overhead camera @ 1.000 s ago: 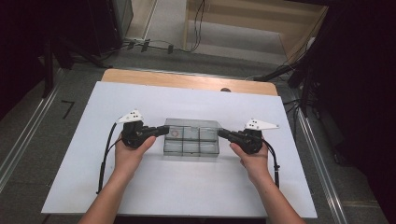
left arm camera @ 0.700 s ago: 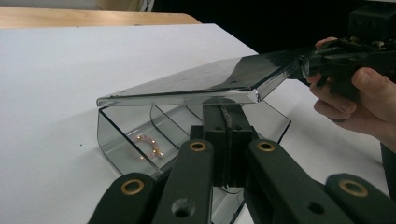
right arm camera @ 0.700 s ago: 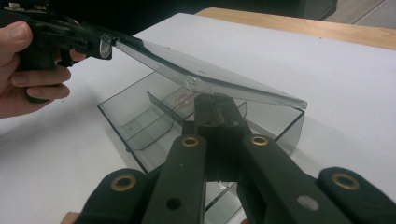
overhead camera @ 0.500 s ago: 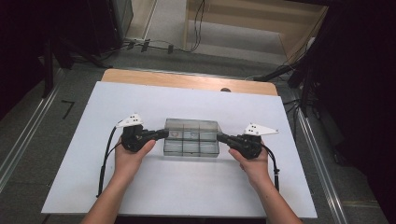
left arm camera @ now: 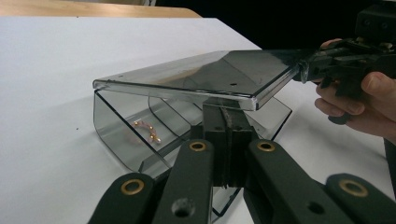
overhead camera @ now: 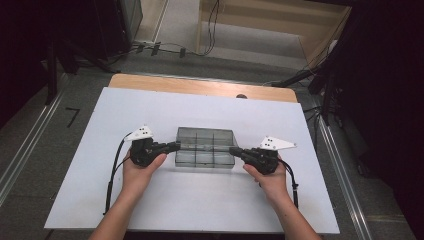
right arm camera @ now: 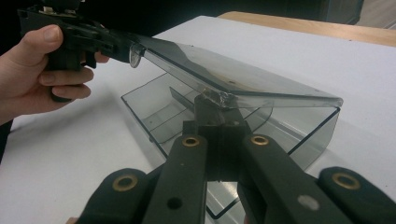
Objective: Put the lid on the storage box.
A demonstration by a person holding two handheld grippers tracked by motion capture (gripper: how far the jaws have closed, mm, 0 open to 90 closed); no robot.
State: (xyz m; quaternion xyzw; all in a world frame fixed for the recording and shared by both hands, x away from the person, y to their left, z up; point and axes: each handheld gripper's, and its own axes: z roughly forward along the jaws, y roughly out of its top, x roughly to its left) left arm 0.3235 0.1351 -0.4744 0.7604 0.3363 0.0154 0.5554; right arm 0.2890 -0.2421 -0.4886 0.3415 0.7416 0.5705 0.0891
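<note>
Box: a clear compartment box [overhead camera: 205, 152] sits mid-table on the white sheet [overhead camera: 200, 210].
Lid: the lid [left arm camera: 205, 74] is raised at its near edge, tilted above the tray to expose the compartments.
Left gripper [overhead camera: 172, 146]: clamped on the lid's left end.
Right gripper [overhead camera: 235, 150]: clamped on its right end, sharing the lift evenly.
Contents: a small beaded piece [left arm camera: 147, 130] lies in one compartment.
Change: a second ago the lid lay lower and both grippers sat slightly farther up the table.

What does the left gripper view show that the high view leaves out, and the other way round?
Left gripper view: a small gold-and-pink trinket in one compartment, and the lid tilted up off the clear box. High view: the person's forearms and floor cables. Both: the white sheet, with the left gripper and right gripper clamped on the lid's ends.
</note>
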